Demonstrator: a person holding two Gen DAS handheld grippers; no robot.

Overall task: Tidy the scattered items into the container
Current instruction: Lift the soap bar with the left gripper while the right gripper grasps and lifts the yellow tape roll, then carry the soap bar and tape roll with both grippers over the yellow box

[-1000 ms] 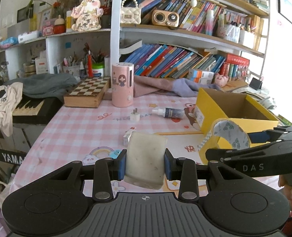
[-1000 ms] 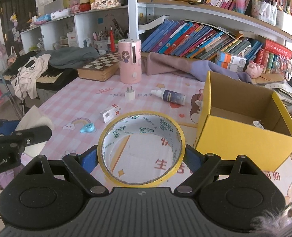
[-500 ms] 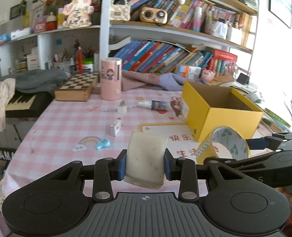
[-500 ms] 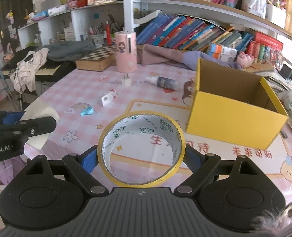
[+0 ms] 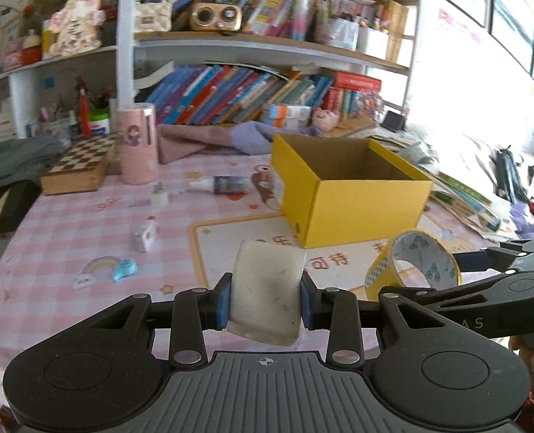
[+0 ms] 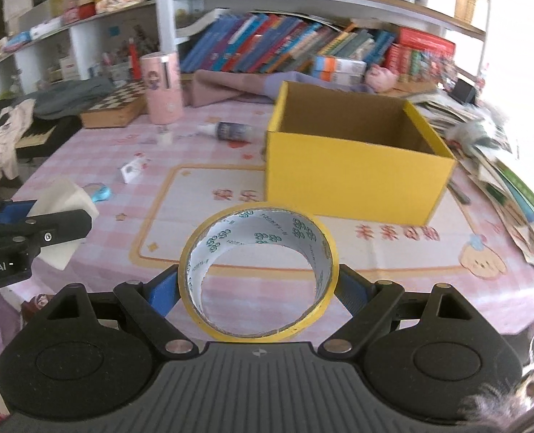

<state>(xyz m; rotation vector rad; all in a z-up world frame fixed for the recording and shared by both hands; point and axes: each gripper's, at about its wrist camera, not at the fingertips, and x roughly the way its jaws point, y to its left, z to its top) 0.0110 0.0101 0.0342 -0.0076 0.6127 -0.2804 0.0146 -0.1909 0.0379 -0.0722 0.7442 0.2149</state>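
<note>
The left gripper (image 5: 265, 305) is clamped on one pale, off-white rectangular sponge block (image 5: 265, 297), its two blue pads pressing the block's sides; the right gripper (image 6: 257, 288) stands wide and grips one roll of yellow tape with a white, green-printed inner face (image 6: 257, 276), a blue pad against each side of the ring; both held things hang above the near edge of the pink checked tablecloth (image 5: 68, 223). Just beyond the tape sits one open yellow cardboard box with a brown inside (image 6: 353, 176), upright on a cream mat with an orange border (image 6: 165, 216). Scattered on the cloth to the box's left lie four loose things: one small dark dropper bottle with a white tip (image 5: 223, 184), on its side; one white plug adapter (image 5: 159, 196); one small white carton (image 5: 144, 236); one little light-blue object (image 5: 124, 269), too blurred to identify. Behind them stand one pink cylinder (image 5: 138, 143) and one wooden chessboard case (image 5: 81, 167), side by side.
</note>
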